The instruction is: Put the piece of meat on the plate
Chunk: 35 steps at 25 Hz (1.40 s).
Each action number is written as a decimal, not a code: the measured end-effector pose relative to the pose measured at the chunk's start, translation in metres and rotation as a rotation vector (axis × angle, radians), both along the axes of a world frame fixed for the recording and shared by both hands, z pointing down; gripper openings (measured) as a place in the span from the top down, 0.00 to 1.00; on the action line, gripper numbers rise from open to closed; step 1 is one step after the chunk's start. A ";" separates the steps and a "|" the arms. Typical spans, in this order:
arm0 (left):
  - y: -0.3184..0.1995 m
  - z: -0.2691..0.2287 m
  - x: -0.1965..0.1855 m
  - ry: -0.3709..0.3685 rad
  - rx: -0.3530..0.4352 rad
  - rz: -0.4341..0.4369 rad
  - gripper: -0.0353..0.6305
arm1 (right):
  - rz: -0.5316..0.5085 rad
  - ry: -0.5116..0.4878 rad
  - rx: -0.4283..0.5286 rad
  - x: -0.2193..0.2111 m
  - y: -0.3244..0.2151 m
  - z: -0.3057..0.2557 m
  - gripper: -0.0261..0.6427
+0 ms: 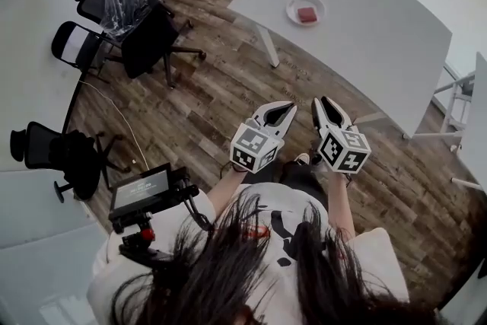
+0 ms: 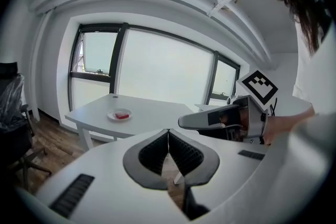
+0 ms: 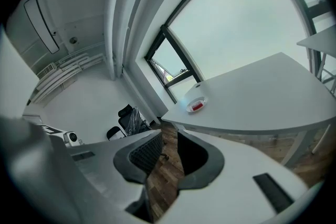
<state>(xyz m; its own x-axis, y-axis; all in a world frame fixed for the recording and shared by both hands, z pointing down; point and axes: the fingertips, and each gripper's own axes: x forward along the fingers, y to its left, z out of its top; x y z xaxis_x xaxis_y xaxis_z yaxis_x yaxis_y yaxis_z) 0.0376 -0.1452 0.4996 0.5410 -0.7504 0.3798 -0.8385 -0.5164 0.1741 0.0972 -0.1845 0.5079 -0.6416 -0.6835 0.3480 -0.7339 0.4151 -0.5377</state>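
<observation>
One piece of meat (image 1: 307, 14), a small red slab, lies flat inside the single round plate (image 1: 292, 7). Its slightly longer side runs roughly across the head view, though it is too small to read more closely. The plate sits near the far end of the white surface (image 1: 380, 34). Two grippers are held side by side above the wooden floor (image 1: 228, 103), well apart from the surface and pointing toward it. The left gripper (image 1: 288, 109) is clenched, its tips meeting with nothing between them. The right gripper (image 1: 323, 104) is also clenched down to a thin slit and empty. Several office chairs (image 1: 152, 38) stand off to the left.
</observation>
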 end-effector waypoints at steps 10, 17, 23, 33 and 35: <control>0.043 -0.016 -0.036 0.025 0.021 0.032 0.94 | 0.022 0.038 0.007 -0.034 0.050 -0.012 0.81; 0.104 -0.040 -0.102 0.048 0.072 0.040 0.94 | 0.038 0.045 0.011 -0.101 0.121 -0.028 0.81; 0.117 -0.030 -0.113 0.038 0.059 0.044 0.94 | 0.064 0.028 -0.004 -0.106 0.132 -0.024 0.81; 0.209 -0.026 -0.154 0.103 0.042 0.065 0.94 | 0.082 0.066 -0.027 -0.150 0.238 -0.025 0.81; 0.214 -0.026 -0.149 0.106 0.042 0.075 0.94 | 0.088 0.068 -0.029 -0.146 0.244 -0.025 0.81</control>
